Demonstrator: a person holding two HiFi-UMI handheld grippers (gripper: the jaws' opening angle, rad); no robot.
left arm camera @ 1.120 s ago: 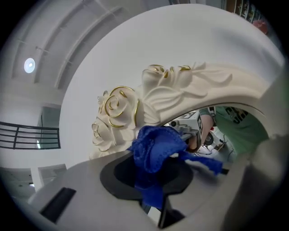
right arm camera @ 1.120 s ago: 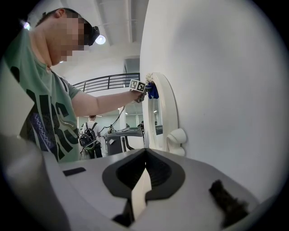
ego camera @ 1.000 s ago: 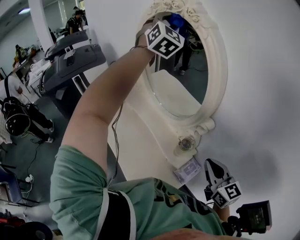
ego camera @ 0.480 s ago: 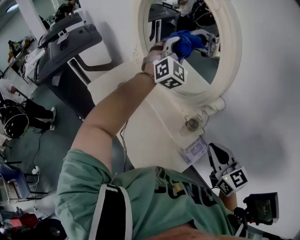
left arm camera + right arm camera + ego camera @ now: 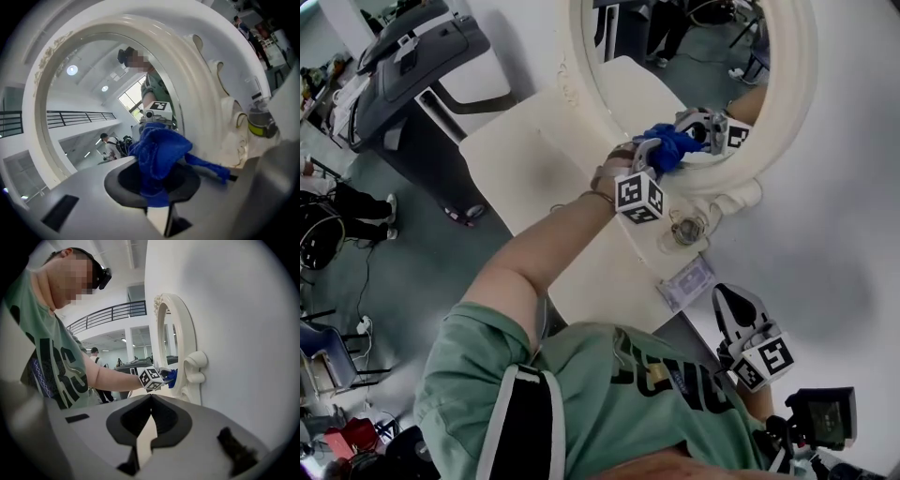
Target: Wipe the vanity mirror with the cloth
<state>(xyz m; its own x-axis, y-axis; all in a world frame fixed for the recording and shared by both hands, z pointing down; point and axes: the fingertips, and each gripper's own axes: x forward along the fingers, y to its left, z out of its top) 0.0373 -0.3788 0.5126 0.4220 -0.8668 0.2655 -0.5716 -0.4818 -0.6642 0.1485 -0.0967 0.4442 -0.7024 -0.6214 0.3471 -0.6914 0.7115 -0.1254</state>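
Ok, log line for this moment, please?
step: wiping | left gripper: jaws shut on cloth, at lower edge of mirror | right gripper: jaws shut, empty, held low

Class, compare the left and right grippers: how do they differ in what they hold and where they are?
The left gripper is shut on the blue cloth; the right gripper is shut on nothing. The left is up at the vanity mirror's lower edge; the right hangs low, away from it. Both carry a marker cube.
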